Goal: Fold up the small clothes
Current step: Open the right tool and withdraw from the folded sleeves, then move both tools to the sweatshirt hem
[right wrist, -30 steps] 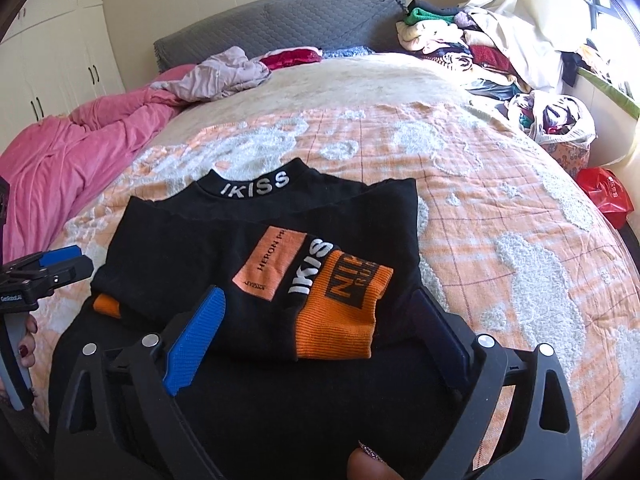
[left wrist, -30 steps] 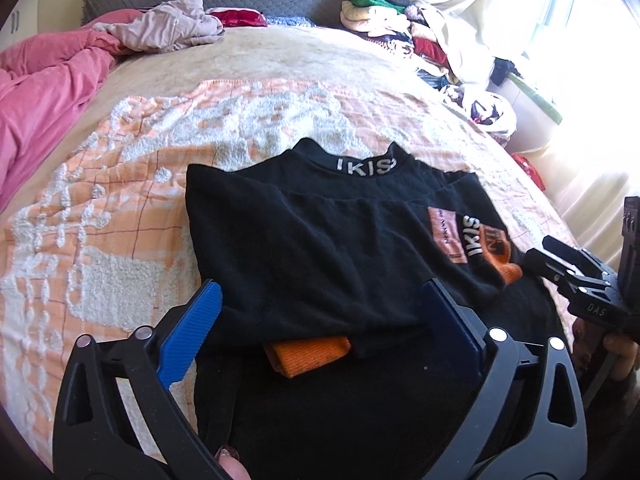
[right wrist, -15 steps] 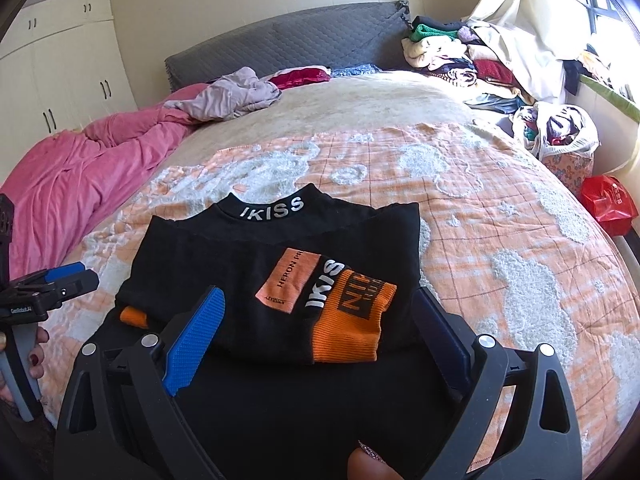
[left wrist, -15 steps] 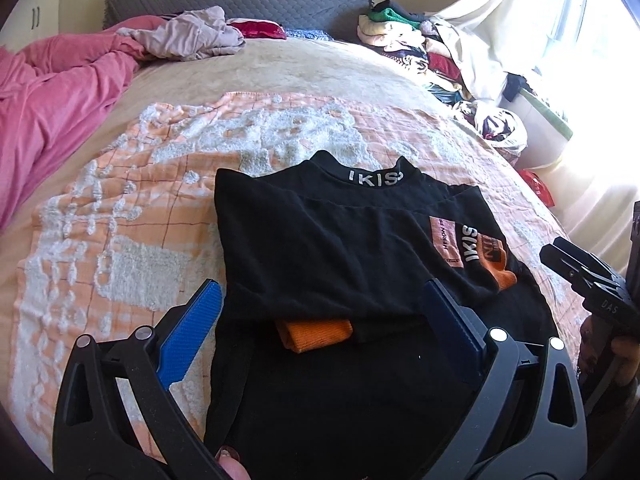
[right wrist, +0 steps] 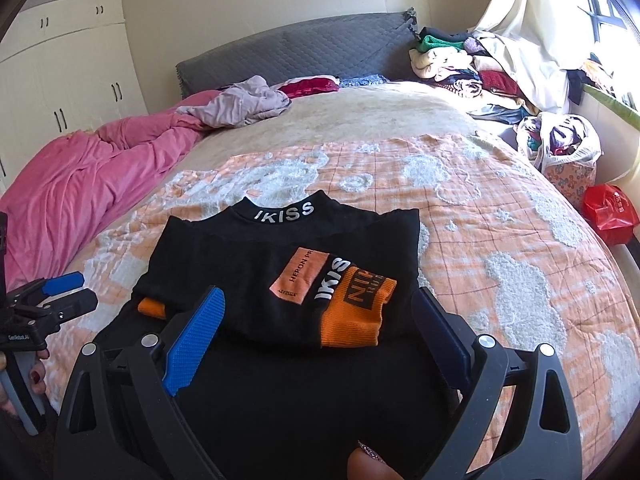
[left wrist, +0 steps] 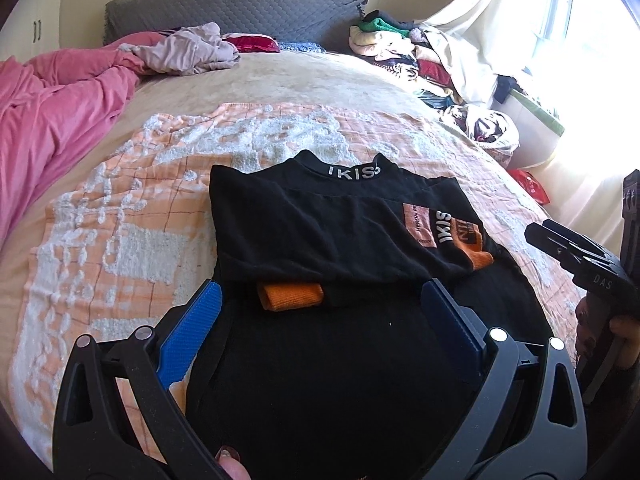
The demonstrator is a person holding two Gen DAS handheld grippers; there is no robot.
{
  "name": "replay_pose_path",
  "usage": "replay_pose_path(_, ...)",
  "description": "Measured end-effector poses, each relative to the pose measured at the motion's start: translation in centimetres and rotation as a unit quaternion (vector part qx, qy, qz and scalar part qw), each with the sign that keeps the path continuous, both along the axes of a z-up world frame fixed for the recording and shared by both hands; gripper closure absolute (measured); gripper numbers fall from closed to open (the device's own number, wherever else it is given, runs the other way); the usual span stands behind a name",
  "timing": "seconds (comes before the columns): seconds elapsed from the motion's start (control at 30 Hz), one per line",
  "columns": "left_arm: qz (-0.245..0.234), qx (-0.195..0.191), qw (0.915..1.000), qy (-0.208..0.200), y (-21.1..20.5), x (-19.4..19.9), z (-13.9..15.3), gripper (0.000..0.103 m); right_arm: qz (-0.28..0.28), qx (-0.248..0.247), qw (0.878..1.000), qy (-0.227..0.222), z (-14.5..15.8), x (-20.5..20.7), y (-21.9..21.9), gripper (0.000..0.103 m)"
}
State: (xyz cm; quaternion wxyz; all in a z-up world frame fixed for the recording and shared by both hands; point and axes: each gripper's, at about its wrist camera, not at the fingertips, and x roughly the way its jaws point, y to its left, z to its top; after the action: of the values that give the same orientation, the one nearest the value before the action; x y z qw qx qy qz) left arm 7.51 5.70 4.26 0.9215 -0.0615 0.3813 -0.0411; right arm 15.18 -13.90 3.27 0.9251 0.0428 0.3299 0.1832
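Strong daylight enters through the window (left wrist: 580, 40) at far right, overexposing that area. The bed (right wrist: 360, 120) is evenly lit and sharp. Fisheye distortion bends edges; corners are vignetted black.

Ahead of both tongs, past the black shirt (right wrist: 280, 264), the orange blanket (right wrist: 500, 240) lies bare and open to reach. Off to the left a pink duvet (right wrist: 80, 184) heaps up along the bed's edge. Far ahead on the right, a clothes pile (right wrist: 472, 68) blocks the corner.
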Motion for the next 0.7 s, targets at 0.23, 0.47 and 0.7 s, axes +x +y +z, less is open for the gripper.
replay_pose_path(0.23,0.011,-0.014,0.9997,0.015,0.6,-1.4,-1.4,0.010,0.005,-0.001,1.000,0.003,-0.4,-1.6,-0.3,0.009)
replay_pose_path(0.47,0.026,-0.024,0.9991,0.024,1.3,-2.3,-2.3,0.010,0.004,0.004,1.000,0.015,-1.2,-2.5,-0.4,0.009)
replay_pose_path(0.7,0.034,-0.024,0.9987,0.029,1.7,-3.3,-2.7,0.010,0.004,0.003,1.000,0.026,-2.0,-3.7,-0.9,0.009)
